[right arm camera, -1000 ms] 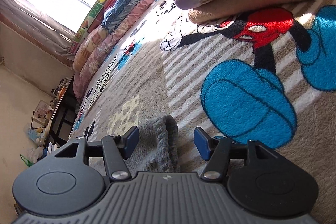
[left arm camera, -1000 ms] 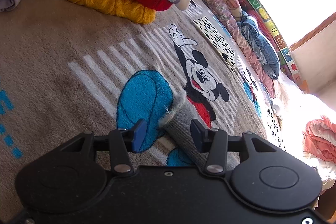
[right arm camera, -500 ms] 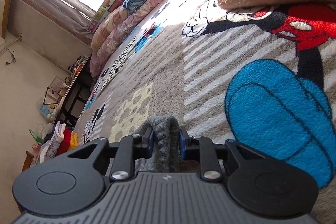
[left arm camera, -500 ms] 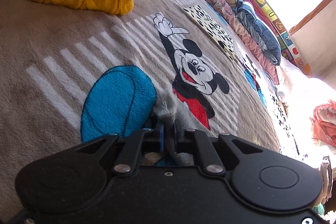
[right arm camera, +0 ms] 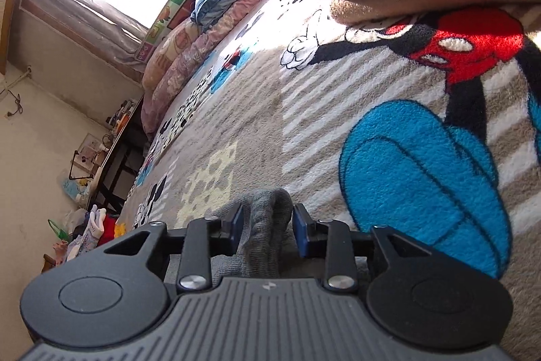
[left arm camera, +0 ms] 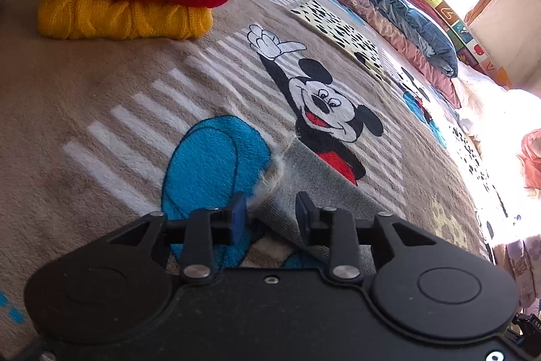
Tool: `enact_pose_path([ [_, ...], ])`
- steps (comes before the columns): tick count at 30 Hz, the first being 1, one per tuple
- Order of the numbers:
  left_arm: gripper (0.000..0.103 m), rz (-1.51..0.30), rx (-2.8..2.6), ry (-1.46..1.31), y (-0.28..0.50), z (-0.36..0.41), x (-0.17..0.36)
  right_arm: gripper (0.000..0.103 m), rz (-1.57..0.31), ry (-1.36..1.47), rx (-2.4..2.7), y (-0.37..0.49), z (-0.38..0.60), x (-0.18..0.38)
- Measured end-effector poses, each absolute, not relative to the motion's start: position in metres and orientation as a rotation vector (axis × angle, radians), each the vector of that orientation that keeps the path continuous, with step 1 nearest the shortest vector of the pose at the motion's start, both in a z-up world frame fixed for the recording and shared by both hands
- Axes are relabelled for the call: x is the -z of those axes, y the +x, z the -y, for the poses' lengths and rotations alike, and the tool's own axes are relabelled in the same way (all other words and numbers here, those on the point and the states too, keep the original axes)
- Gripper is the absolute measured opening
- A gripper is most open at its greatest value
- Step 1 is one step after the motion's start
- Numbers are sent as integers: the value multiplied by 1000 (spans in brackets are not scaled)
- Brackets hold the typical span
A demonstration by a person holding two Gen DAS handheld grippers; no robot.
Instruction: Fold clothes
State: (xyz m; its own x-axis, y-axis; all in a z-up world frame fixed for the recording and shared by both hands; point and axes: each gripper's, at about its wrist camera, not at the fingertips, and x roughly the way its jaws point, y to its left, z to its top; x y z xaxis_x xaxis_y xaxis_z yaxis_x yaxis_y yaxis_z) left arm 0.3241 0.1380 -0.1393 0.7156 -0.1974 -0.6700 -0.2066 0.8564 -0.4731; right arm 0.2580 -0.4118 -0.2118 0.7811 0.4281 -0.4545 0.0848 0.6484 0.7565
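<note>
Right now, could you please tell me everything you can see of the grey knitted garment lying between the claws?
The grey knitted garment is soft, fine-ribbed fabric lying on the beige cartoon-mouse fleece blanket. In the left wrist view it lies flat, with a whitish frayed, fluffy edge beside the blanket's blue patch. In the right wrist view its thick rolled edge bunches upward. The left claw and right claw each straddle it with jaws open, not pinching. Its full shape is hidden beneath both claws.
</note>
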Motion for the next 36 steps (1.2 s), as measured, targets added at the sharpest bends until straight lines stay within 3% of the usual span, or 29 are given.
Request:
enact_pose_path([
  [1, 43, -784, -7, -568, 327, -140, 139, 46, -661, 836, -225, 257, 413, 209],
  [6, 41, -807, 16, -548, 345, -132, 144, 47, -682, 785, -257, 265, 418, 208],
  [8, 22, -811, 11, -492, 351, -126, 144, 44, -688, 786, -283, 271, 416, 209],
  [10, 3, -805, 11, -440, 357, -121, 142, 30, -704, 771, -296, 275, 411, 211],
  [11, 1, -791, 18, -420, 359, -120, 138, 26, -708, 766, -298, 276, 409, 212],
  [18, 1, -685, 35, -344, 375, -120, 127, 23, -590, 938, -293, 262, 423, 215],
  [21, 1, -770, 29, -289, 384, -115, 137, 23, -608, 942, -271, 264, 421, 221],
  [26, 27, -837, 48, -277, 391, -117, 138, 25, -675, 927, -261, 269, 421, 228],
  [36, 30, -888, 129, -156, 412, -96, 145, 25, -623, 919, -282, 264, 420, 237],
])
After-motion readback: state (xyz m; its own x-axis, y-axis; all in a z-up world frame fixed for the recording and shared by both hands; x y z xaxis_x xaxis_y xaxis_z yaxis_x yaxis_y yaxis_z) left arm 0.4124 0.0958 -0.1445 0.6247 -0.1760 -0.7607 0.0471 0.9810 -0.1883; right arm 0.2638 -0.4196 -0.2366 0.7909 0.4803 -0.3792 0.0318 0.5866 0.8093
